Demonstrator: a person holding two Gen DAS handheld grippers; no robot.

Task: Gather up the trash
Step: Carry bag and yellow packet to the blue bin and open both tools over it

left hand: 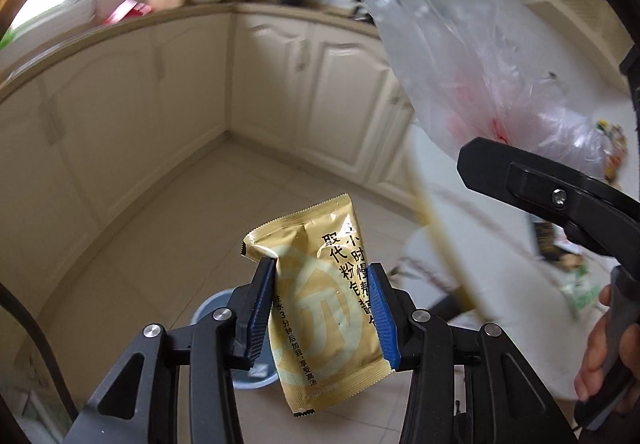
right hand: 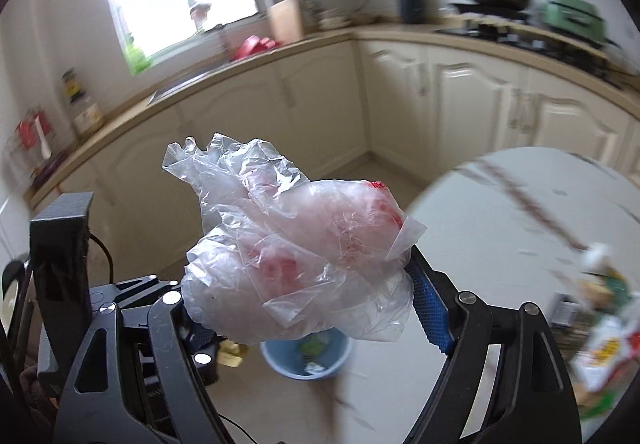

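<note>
So both grippers have something in them here. The left gripper [left hand: 324,308] has its jaws closed partway onto a flat gold foil sachet with black Chinese print [left hand: 320,304], the blue ribbed pads [left hand: 382,310] pressing in on its two long edges, and the sachet sticks up well past the tips, tilted a bit. It's held up in the air over the pale tiled floor [left hand: 192,212], and right below it you can see part of a round light-blue plastic bin [left hand: 212,308] peeking out from behind the jaws.

The right gripper [right hand: 304,308] has its jaws standing fairly wide with a big crumpled clear plastic bag with red markings [right hand: 292,244] bunched between them. Only the right-hand blue pad [right hand: 430,308] shows properly; the bag covers the other one, so I can't really tell how tight the pinch is on that side. In the right wrist view the same light-blue plastic bin [right hand: 306,354] sits on the floor just under the bag, with a few bits of rubbish already inside.

From the left wrist view the plastic bag [left hand: 480,76] hangs up and to the right, beside the other gripper's black finger. More wrappers [right hand: 604,348] are lying on the round white marble-look worktop [right hand: 500,228] off to the right. Cream kitchen cabinets [left hand: 320,92] run behind it all.
</note>
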